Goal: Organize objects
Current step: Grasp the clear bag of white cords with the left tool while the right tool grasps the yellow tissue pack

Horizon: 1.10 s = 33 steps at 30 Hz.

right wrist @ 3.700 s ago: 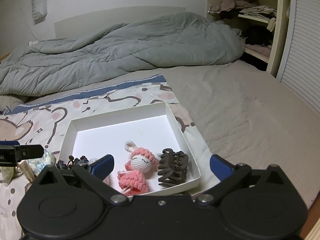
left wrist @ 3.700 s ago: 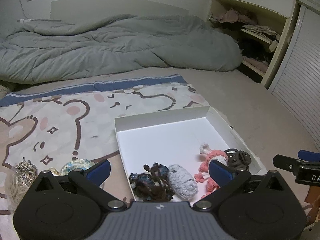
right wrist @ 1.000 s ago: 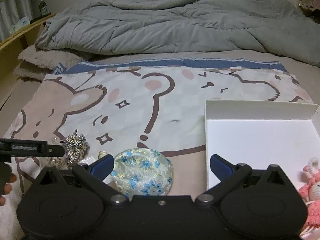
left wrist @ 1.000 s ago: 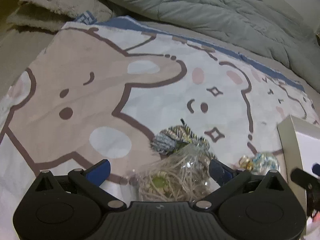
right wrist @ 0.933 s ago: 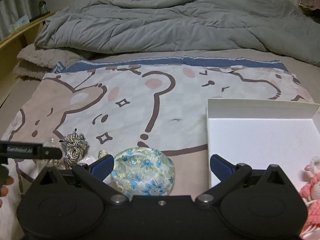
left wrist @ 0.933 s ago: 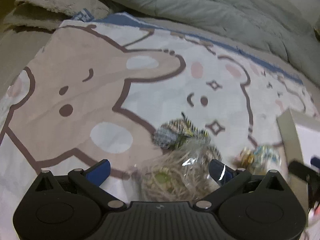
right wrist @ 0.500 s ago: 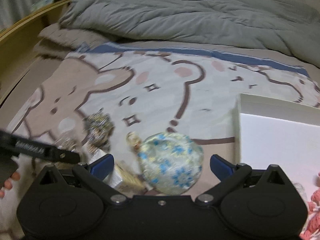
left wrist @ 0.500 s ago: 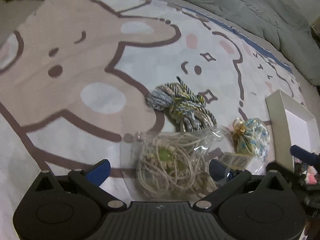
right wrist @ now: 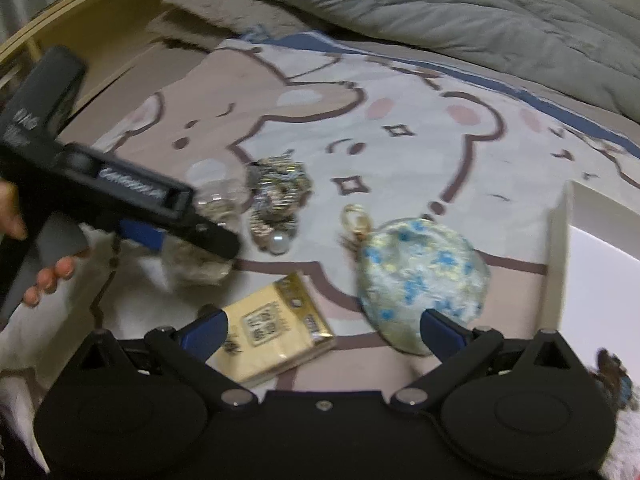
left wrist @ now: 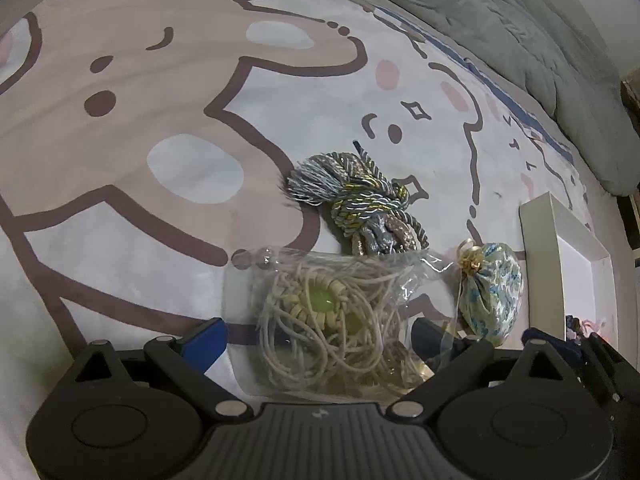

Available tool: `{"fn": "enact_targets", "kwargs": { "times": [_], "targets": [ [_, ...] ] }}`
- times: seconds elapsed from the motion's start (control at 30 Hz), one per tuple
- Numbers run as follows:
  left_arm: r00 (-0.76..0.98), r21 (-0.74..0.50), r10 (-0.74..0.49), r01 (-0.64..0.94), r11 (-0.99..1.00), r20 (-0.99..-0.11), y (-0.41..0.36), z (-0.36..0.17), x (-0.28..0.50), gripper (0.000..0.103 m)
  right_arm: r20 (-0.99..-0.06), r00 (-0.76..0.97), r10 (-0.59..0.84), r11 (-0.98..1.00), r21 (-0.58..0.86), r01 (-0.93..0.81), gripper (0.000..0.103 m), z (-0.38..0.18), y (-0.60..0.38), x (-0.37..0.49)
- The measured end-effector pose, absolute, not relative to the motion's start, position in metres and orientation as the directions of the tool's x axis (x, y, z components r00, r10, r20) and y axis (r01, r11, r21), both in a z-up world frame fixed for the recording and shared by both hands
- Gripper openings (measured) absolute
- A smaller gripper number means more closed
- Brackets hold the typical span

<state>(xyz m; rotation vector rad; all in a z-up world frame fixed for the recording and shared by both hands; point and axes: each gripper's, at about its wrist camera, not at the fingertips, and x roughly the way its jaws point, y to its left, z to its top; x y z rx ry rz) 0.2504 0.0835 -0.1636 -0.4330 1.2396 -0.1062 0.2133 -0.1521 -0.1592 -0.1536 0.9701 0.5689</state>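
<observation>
On the bed, a cartoon bear blanket [left wrist: 120,128] is being used as the surface for the loose things.

In the left wrist view, the left hand-held gripper [left wrist: 316,338] is being closed slowly around a clear plastic bag of cream cord [left wrist: 332,320], which is lying between the blue pads; the pads are not seen pressing on it, the far one being veiled by the plastic. Just beyond the bag, and touching its upper edge, a twisted rope tassel [left wrist: 360,204] in grey-blue and gold is being shown in crisp detail, with a frayed brush end. To the right, a rounded floral fabric pouch [left wrist: 490,292] with a gold ring at its neck is lying near the white box [left wrist: 538,248], whose rim is flat and stiff.

The right wrist view is blurred. At its left, a person's fingers [right wrist: 52,276] are being shown around the grey handle of the left hand-held gripper, something the other view lacks. Only here is a flat yellow packet [right wrist: 276,336] with gold trim being seen, lying between the widely parted pads of the right hand-held gripper [right wrist: 322,332], untouched. The pouch is lying against the right pad.
</observation>
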Motion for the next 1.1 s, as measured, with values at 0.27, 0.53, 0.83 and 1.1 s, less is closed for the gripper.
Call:
{"fn": "enact_targets", "kwargs": {
  "times": [0.27,0.53,0.83,1.1],
  "targets": [
    [0.322,-0.367,-0.316,-0.113,0.923,-0.892,0.074,-0.166,0.253,0.091,-0.817,0.392,0.422,0.754,0.076,-0.652,0.103,-0.174,-0.127,0.205],
    [0.315,-0.357,-0.313,-0.095,0.929,-0.896,0.069,-0.168,0.254,0.083,-0.814,0.425,0.395,0.763,0.033,-0.645,0.103,-0.188,-0.122,0.205],
    [0.331,-0.366,-0.311,-0.118,0.923,-0.891,0.076,-0.161,0.252,0.075,-0.846,0.413,0.338,0.779,0.006,-0.627,0.076,-0.179,-0.114,0.21],
    [0.391,-0.292,-0.229,-0.109,0.95,-0.891,0.082,-0.14,0.244,0.074,-0.799,0.473,0.371,0.832,0.059,-0.552,0.076,-0.151,-0.134,0.211]
  ]
}}
